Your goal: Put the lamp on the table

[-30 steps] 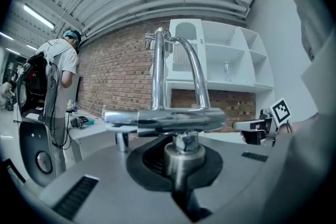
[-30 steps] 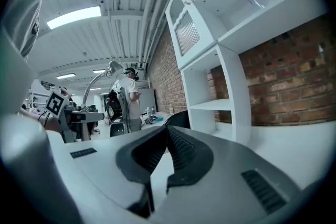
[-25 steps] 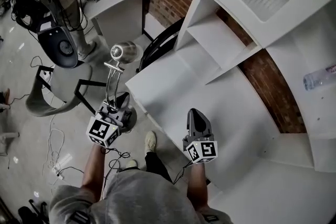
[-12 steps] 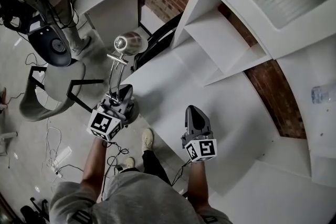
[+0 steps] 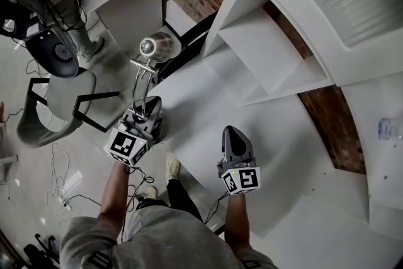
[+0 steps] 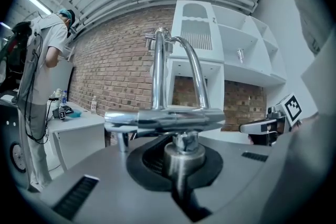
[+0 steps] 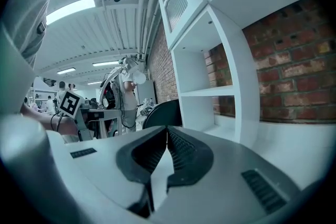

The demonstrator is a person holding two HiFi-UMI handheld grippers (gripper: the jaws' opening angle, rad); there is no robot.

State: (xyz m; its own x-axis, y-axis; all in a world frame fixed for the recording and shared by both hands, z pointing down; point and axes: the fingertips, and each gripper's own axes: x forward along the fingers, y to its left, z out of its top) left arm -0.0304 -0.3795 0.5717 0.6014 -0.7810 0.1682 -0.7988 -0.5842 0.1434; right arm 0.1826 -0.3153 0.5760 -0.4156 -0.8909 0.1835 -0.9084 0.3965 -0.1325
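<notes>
- The left gripper (image 5: 146,115), clamped on the chrome desk lamp with a round metal head (image 5: 141,75), has carried it from over the floor to the white table's (image 5: 208,97) edge (not yet set down, I judge).
- The right gripper (image 5: 233,138) hangs above the table, jaws together, empty.
- The white open shelf unit's (image 5: 252,28) compartments look empty.

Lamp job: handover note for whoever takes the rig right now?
Left tool: shut on the chrome metal desk lamp, gripped near its lower end, lamp upright.
Right tool: shut, empty, over the white table.
Lamp: in the air by the table's left edge, not set down.
Done: lamp picked up.
Left to do: carry it over the table, stand it down, release.
</notes>
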